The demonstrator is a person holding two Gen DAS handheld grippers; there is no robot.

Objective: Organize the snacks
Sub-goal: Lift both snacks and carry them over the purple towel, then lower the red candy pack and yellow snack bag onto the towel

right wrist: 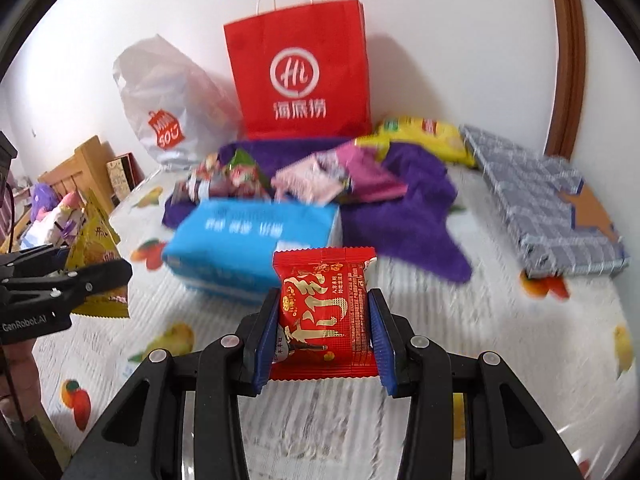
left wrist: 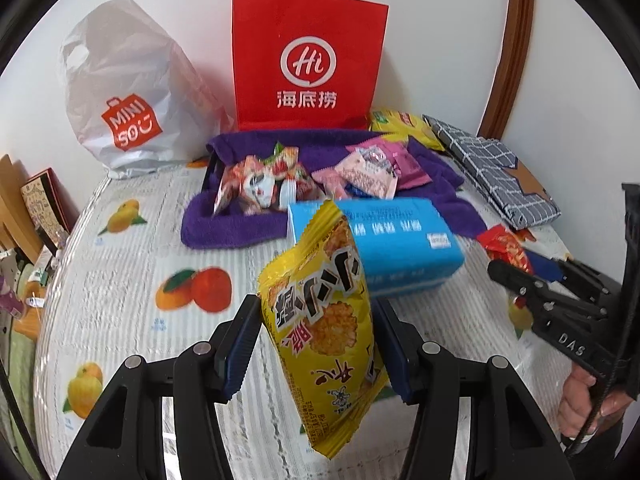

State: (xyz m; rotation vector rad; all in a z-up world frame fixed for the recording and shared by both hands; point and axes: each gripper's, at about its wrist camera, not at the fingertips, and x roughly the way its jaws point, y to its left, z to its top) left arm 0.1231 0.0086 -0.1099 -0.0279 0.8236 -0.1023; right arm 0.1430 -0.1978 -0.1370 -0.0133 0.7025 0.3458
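Observation:
My left gripper (left wrist: 316, 344) is shut on a yellow snack packet (left wrist: 320, 320), which hangs tilted above the fruit-print tablecloth (left wrist: 132, 280). My right gripper (right wrist: 324, 332) is shut on a red snack packet (right wrist: 326, 316) held flat between the blue pads. Each gripper shows in the other's view: the right gripper (left wrist: 520, 284) with its red packet (left wrist: 506, 250) at right, the left gripper (right wrist: 100, 276) with the yellow packet (right wrist: 96, 248) at left. Behind, a purple towel-lined tray (left wrist: 224, 224) holds several strawberry-print and pink packets (left wrist: 372, 172). A blue pack (left wrist: 400, 240) lies in front of the tray.
A red paper bag (left wrist: 308, 64) and a white plastic bag (left wrist: 120, 92) stand against the wall. A yellow chip bag (right wrist: 424, 132) and a grey checked folded cloth (right wrist: 540, 208) lie at right. Wooden furniture and toys (right wrist: 60, 208) sit off the table's left edge. A person's hand (left wrist: 580, 400) holds the right gripper.

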